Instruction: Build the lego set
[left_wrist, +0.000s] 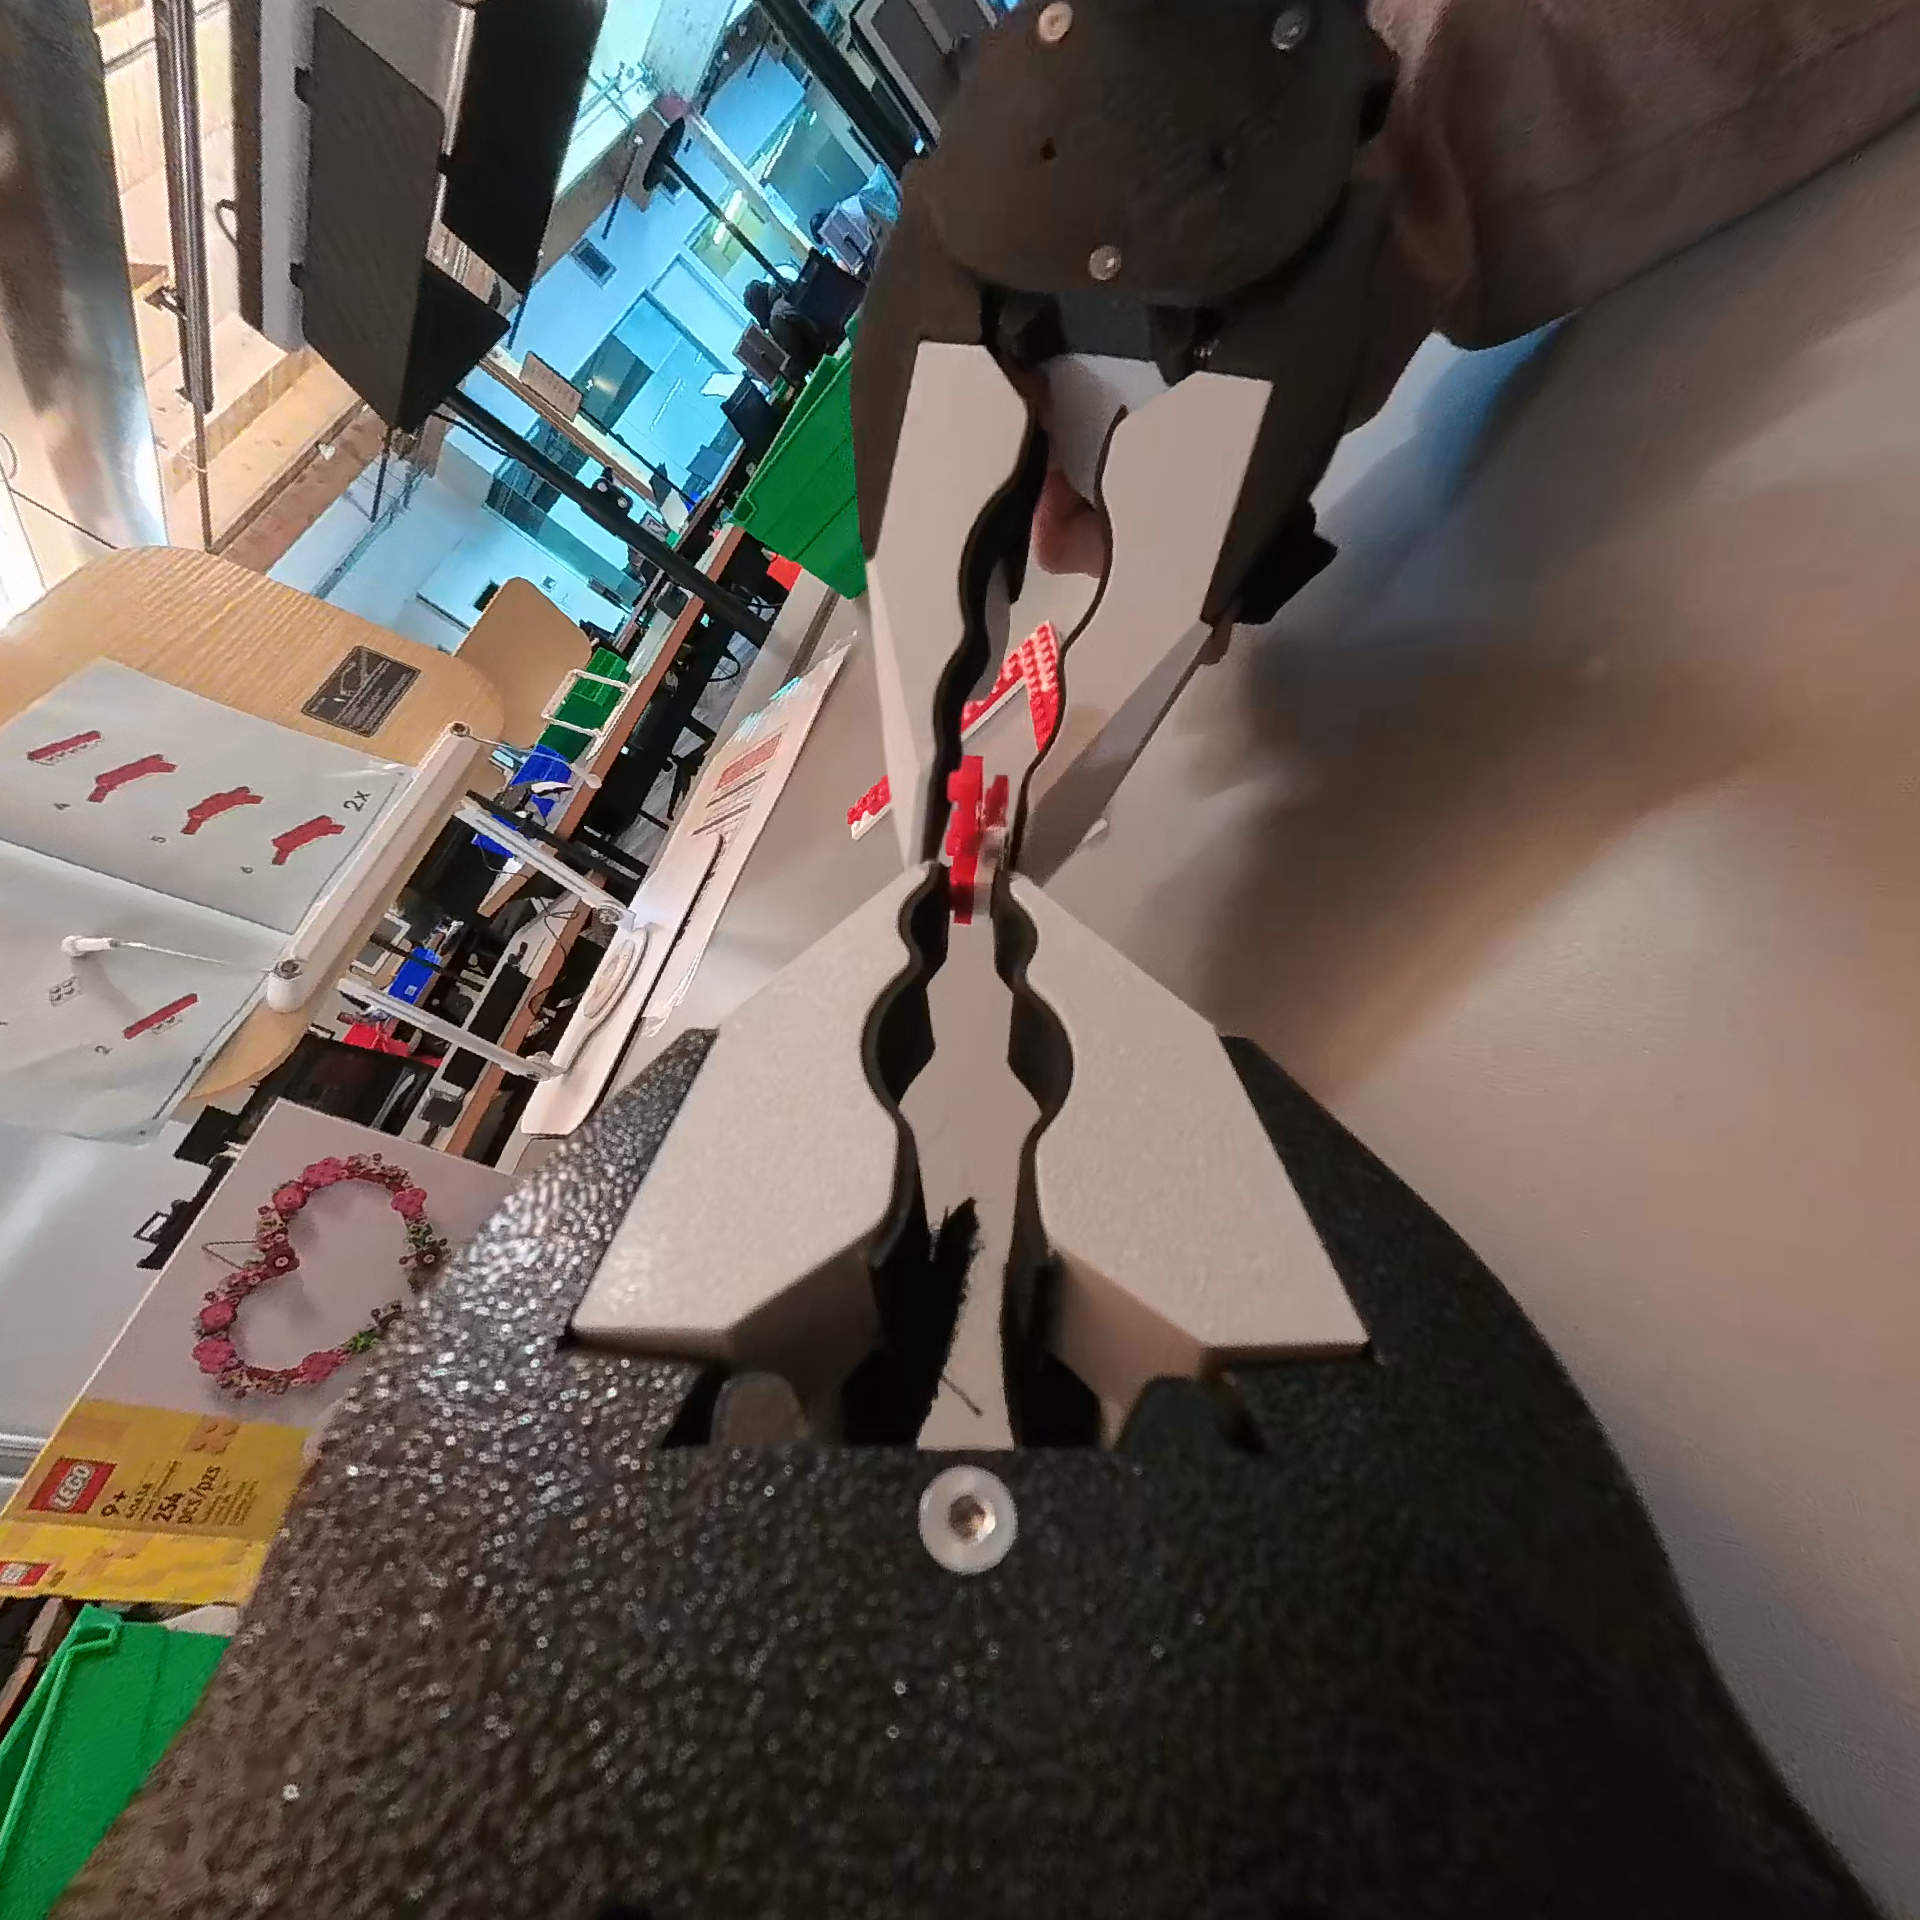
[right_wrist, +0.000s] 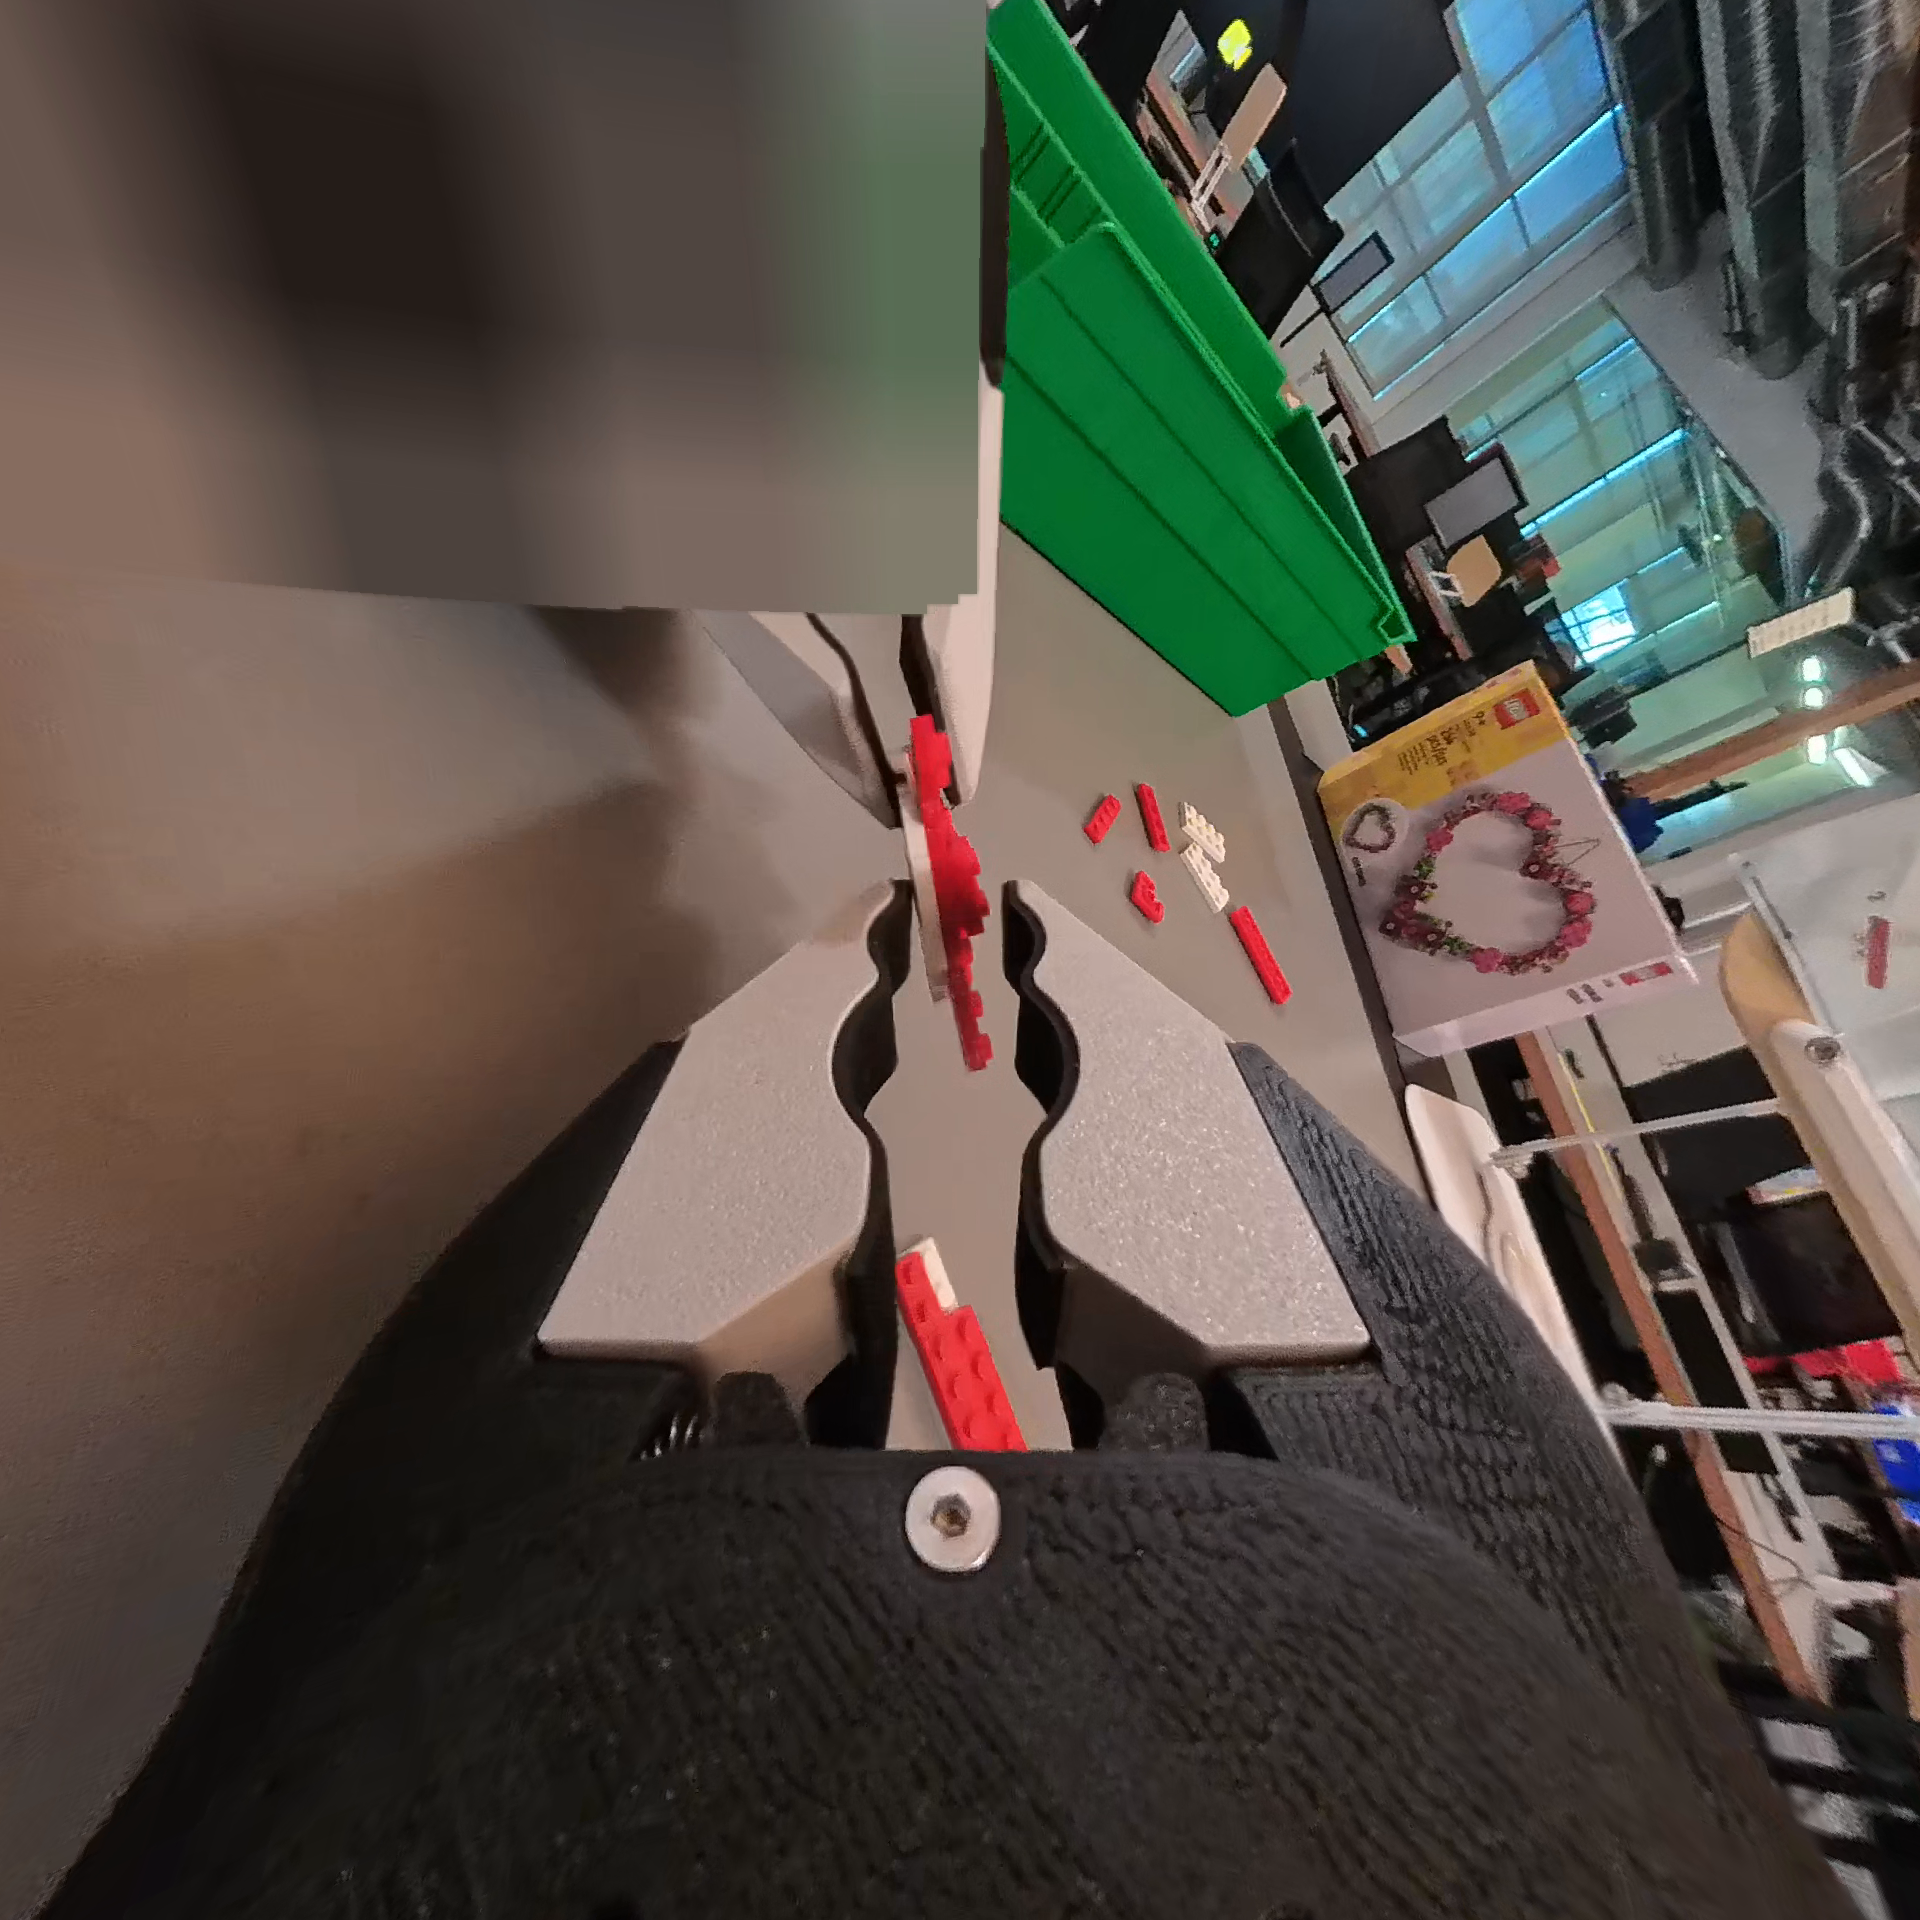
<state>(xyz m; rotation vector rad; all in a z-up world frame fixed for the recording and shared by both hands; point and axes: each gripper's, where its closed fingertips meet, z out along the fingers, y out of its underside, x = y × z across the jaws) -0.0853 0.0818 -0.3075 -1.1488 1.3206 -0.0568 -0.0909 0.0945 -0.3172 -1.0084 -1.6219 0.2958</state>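
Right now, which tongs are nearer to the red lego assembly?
Left: the left tongs clamp the red lego assembly; the right tongs stand open around it, not gripping.

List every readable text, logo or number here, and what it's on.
Not quoting any writing; the bearers only:
Lego box: logo and print on its yellow part.
Instruction booklet: step numbers beside red diagrams.
White sheet on table: red block, black lines, blurred.
Black label on wooden board: too small.
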